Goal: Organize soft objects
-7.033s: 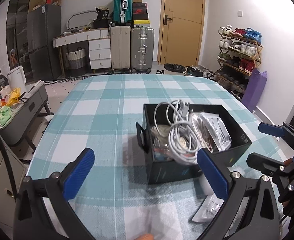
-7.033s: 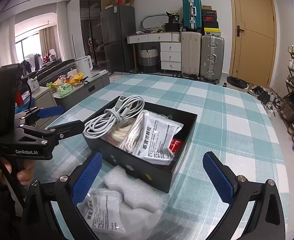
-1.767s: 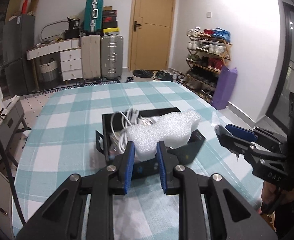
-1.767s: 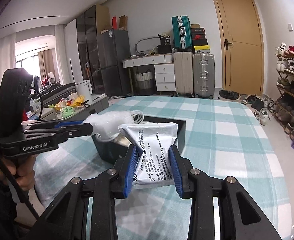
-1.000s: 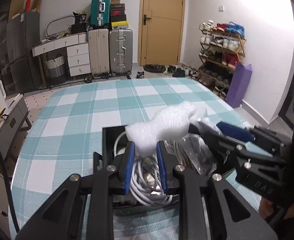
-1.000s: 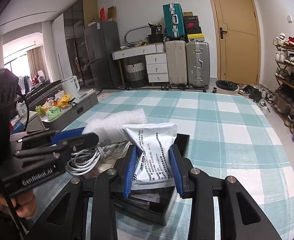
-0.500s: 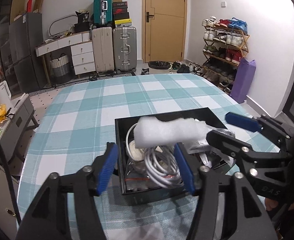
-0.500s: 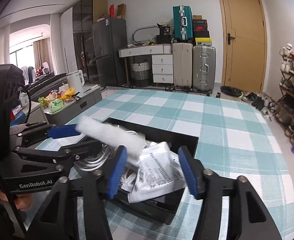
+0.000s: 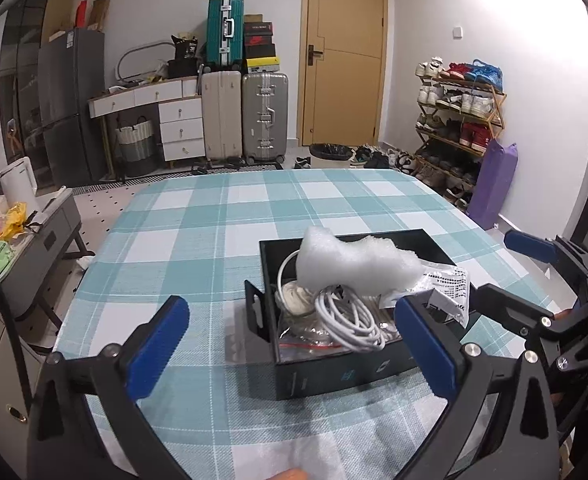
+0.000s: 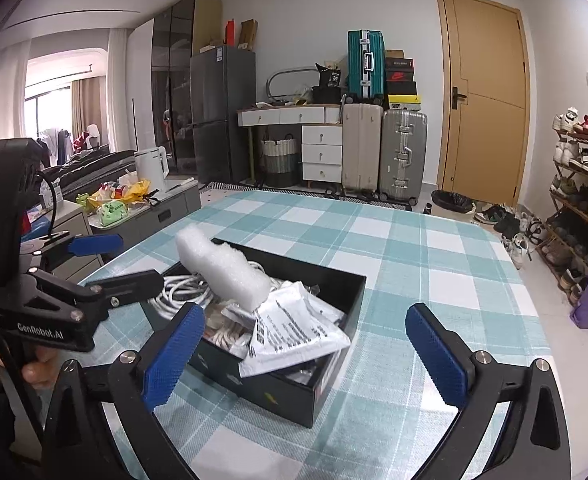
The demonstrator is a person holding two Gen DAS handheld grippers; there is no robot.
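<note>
Checked tablecloth [image 9: 222, 236]; left claw [image 9: 294, 344], right claw [image 10: 305, 344] wide open, empty.

Beyond the open jaws, the teal-and-white checked tablecloth [image 9: 230, 216] runs to the table's far edge. Straight ahead past it, against the back wall, a beige suitcase [image 9: 222, 114] and a silver suitcase [image 9: 264, 114] stand side by side, a teal suitcase [image 9: 224, 32] stacked above them. Just left of these sits a white chest of drawers [image 9: 182, 128] with a woven basket [image 9: 134, 144] beside it, then a dark refrigerator [image 9: 72, 104]. Right of the suitcases is a closed wooden door [image 9: 343, 56]. Far right, a shoe rack [image 9: 459, 116] holds many shoes, a purple bag [image 9: 493, 184] leaning below it. Off to the left, a white kettle [image 10: 152, 168] stands on a grey cabinet [image 10: 174, 204].
</note>
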